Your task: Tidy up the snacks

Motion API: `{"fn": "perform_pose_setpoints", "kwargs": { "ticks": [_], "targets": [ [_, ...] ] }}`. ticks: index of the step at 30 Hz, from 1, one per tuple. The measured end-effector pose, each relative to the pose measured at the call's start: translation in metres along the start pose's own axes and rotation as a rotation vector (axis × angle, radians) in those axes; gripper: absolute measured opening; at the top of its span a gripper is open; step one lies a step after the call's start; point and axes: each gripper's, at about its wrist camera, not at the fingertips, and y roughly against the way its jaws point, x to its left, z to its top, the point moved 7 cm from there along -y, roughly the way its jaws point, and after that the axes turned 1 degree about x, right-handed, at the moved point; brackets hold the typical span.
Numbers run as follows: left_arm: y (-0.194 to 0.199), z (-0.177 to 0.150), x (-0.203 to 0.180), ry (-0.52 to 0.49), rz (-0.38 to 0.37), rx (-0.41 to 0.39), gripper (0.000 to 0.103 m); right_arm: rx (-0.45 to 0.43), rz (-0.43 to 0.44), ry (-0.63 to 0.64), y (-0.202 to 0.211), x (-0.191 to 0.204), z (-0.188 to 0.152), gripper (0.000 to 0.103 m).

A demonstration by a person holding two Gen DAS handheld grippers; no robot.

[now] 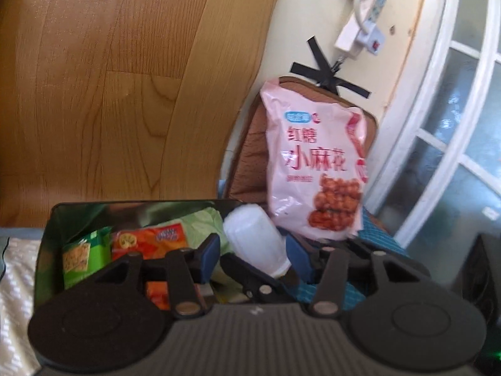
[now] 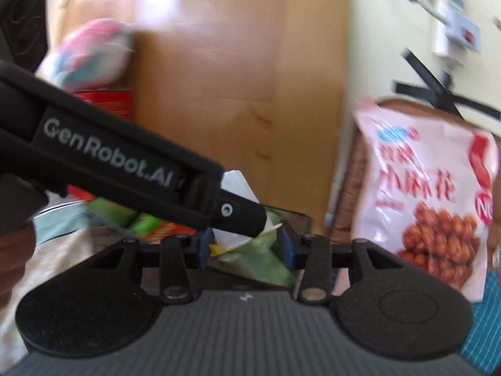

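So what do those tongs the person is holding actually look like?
Both tongs, left and right, are matte black with blue pads on the fingers, round black discs either side, silver rivets and a ribbed grey base. White lettering on the left one's body reads "GenRobot.AI".

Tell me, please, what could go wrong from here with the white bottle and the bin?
1. The left gripper holds the white bottle tilted over the bin edge; released here, it may roll out.
2. The pink bag leans upright close behind; a bump could topple it.
3. The right gripper is close and may collide.
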Motion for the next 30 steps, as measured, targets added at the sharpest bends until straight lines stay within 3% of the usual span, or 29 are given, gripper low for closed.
{"fn": "perform_pose_setpoints", "kwargs": {
  "ticks": [1,2,7,13,17,22,30],
  "targets": [
    [-0.004,-0.002,0.000,-0.003,0.006,-0.009,0.061,-0.001,0.006,0.003,0.000,-0.002,-0.001,0.067],
    [-0.007,-0.005,0.000,0.005,0.013,-0.017,0.065,-0.010,0.007,0.021,0.002,-0.003,-0.001,0.068],
    [0.001,-0.010,0.003,0.056,0.046,-0.025,0.065,-0.029,0.021,-0.017,0.013,-0.006,0.003,0.073],
    [0.060,-0.014,0.015,0.072,0.176,-0.051,0.070,0.006,0.100,-0.073,0.038,0.007,0.003,0.075],
    [0.099,-0.035,0.018,0.032,0.291,-0.056,0.072,0.066,0.142,-0.141,0.069,0.013,-0.018,0.077],
    [0.123,-0.075,0.013,0.028,0.363,0.009,0.073,0.148,0.169,-0.242,0.105,0.018,-0.055,0.078],
    [0.151,-0.128,0.001,0.019,0.485,0.073,0.091,0.230,0.165,-0.476,0.149,0.029,-0.097,0.082]
  ]
}}
